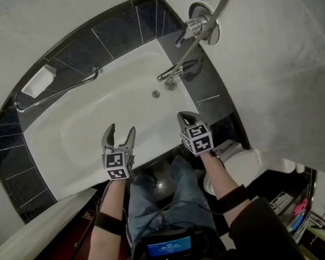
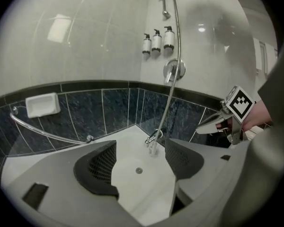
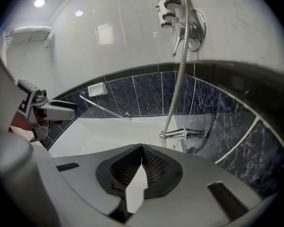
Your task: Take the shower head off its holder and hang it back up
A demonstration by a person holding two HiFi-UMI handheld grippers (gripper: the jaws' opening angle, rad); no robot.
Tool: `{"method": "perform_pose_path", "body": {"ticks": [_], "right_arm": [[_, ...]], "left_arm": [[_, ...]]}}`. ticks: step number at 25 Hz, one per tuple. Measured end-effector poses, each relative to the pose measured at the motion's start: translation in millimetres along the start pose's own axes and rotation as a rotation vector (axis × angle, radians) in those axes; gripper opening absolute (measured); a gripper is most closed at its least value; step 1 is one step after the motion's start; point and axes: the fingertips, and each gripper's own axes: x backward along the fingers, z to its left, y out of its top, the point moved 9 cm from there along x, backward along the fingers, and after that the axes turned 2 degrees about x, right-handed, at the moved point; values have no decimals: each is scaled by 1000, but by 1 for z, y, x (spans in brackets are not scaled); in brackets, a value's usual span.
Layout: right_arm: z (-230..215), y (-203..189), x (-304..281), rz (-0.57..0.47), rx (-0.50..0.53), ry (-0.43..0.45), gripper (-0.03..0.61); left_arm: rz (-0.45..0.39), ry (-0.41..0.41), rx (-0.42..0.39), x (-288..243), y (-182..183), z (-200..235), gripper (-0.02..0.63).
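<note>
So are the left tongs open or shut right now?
Open: on the left tongs the dark pads stand well apart, only the bathtub showing between them.

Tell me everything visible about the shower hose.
The silvery, metal-looking shower hose hangs in a long gentle curve down the pale wall. It crosses in front of the round chrome mixer plate and ends at the chrome tap at the corner of the white bathtub. Its upper end runs out of view. Neither the left gripper nor the right gripper touches it.
</note>
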Motion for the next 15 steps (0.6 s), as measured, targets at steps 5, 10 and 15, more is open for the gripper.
{"method": "perform_pose_path", "body": {"ticks": [5,10,15], "right_arm": [[-38,-47,-58,0,-45,-42,21],[-67,-84,-109,-10,-68,-63,21],[-89,-118,-149,-37,-93,-84,21]], "left_arm": [[36,-101,8,-95,-48,-29,383],[54,-178,0,-190,-93,-56,387],[59,-201,27,-276,-133,-73,394]]}}
